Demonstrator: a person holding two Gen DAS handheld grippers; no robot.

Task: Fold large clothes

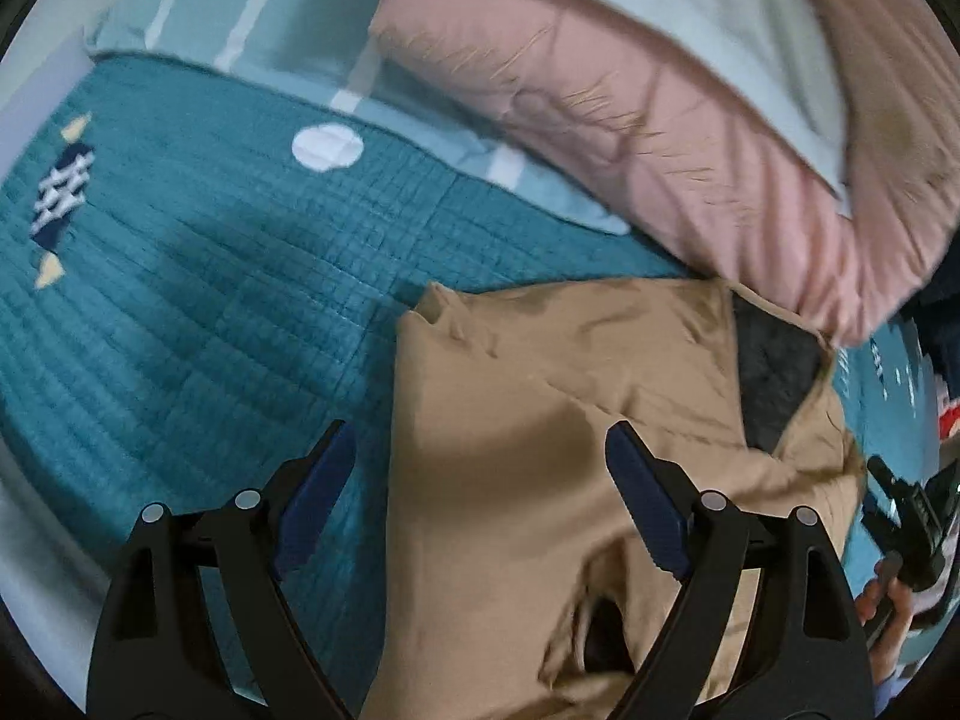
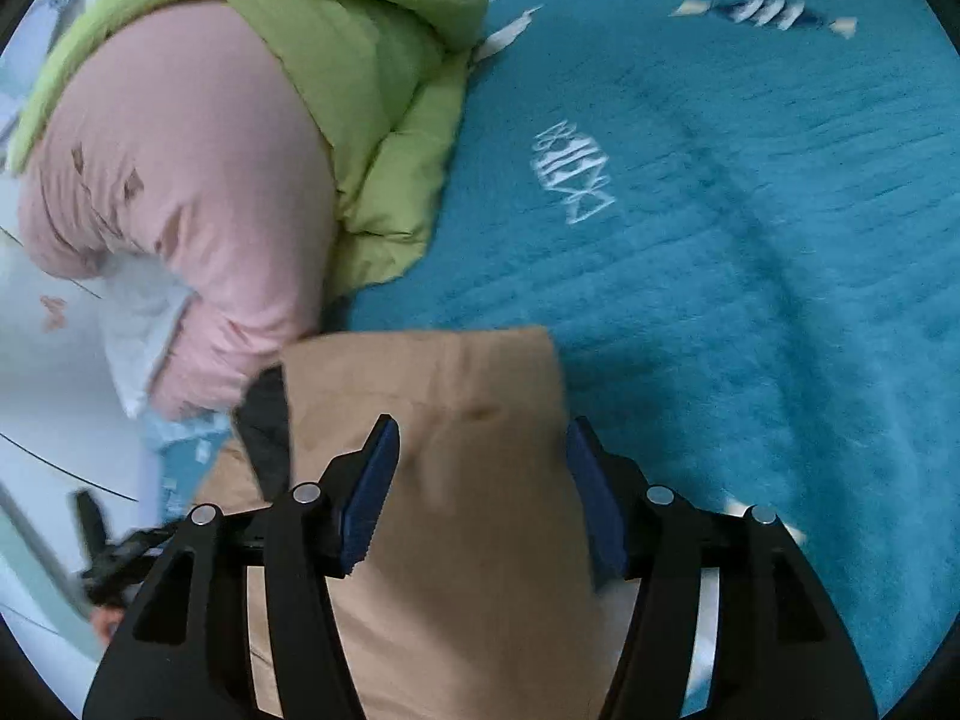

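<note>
A tan garment with a dark grey lining lies on the teal quilted bedspread. My left gripper is open above the garment's left edge, nothing between its blue pads. In the right wrist view the same tan garment shows as a folded strip with the lining at its left. My right gripper is open, its fingers straddling the strip's width just above it. The right gripper also shows at the left wrist view's right edge.
A pink quilt and a striped light-blue pillow lie beyond the garment. A lime-green puffer jacket drapes over the pink quilt. The bed edge and pale floor are on the left of the right wrist view.
</note>
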